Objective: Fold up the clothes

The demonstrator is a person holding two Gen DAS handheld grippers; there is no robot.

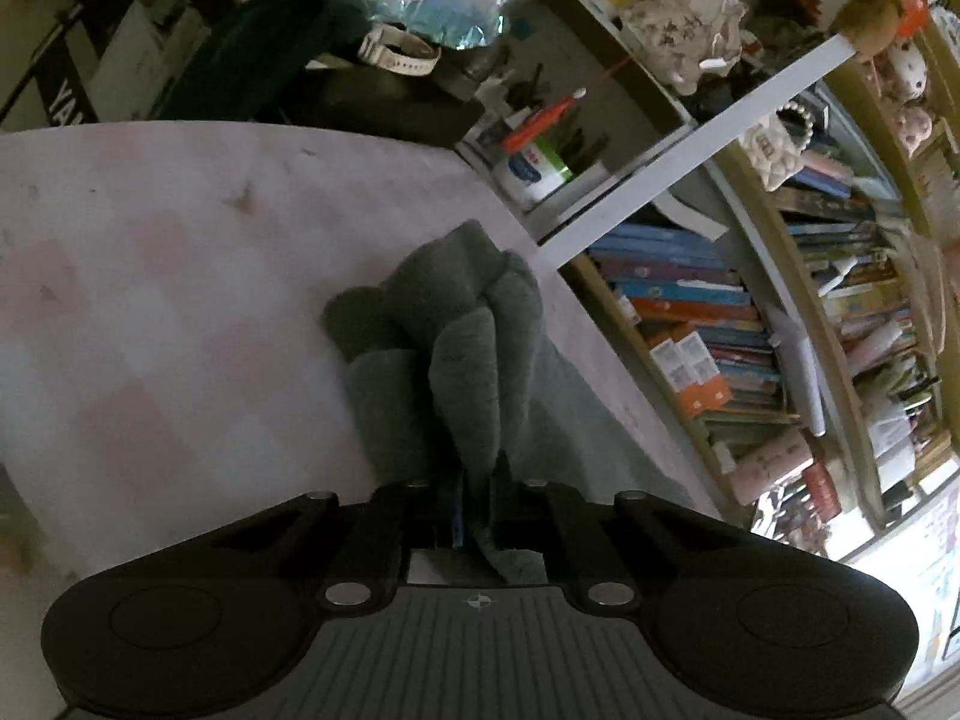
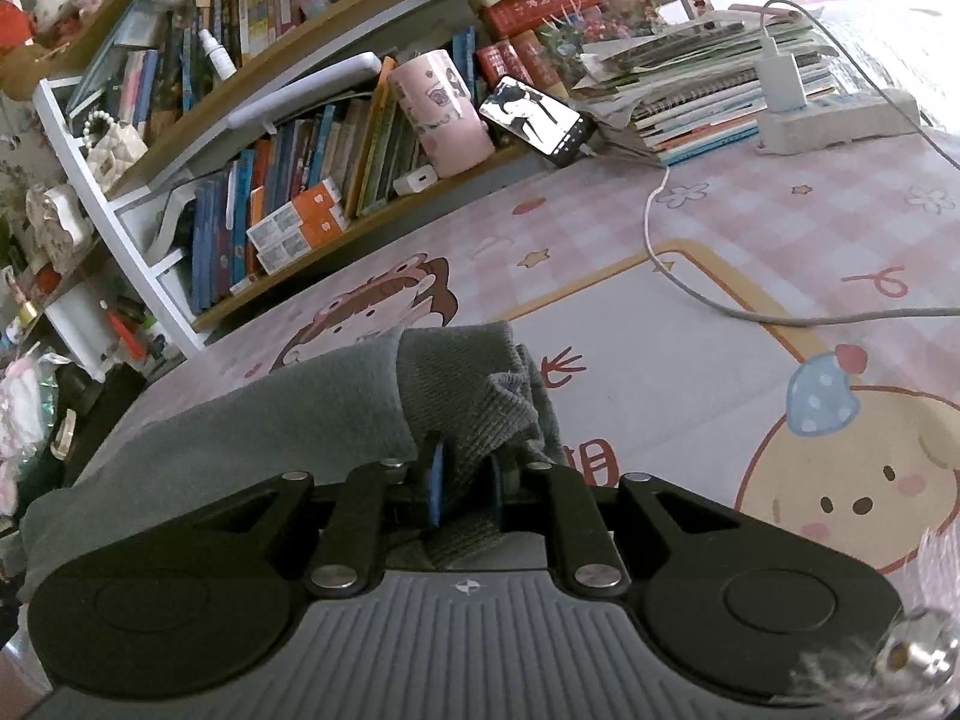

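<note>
A grey fleece garment (image 1: 456,330) lies bunched on the pink patterned desk mat (image 1: 150,300). My left gripper (image 1: 477,480) is shut on a fold of it, and the cloth rises in rolls just ahead of the fingers. In the right wrist view the same grey garment (image 2: 270,420) spreads to the left, with its ribbed cuff (image 2: 474,402) pinched between the blue pads of my right gripper (image 2: 468,480), which is shut on it. The cloth hides both sets of fingertips.
Bookshelves (image 1: 720,312) packed with books run along the desk's far edge. A pink mug (image 2: 444,114), a phone (image 2: 540,120), a stack of notebooks (image 2: 690,90), a power strip (image 2: 840,120) and a white cable (image 2: 690,276) sit on the cartoon mat (image 2: 720,360).
</note>
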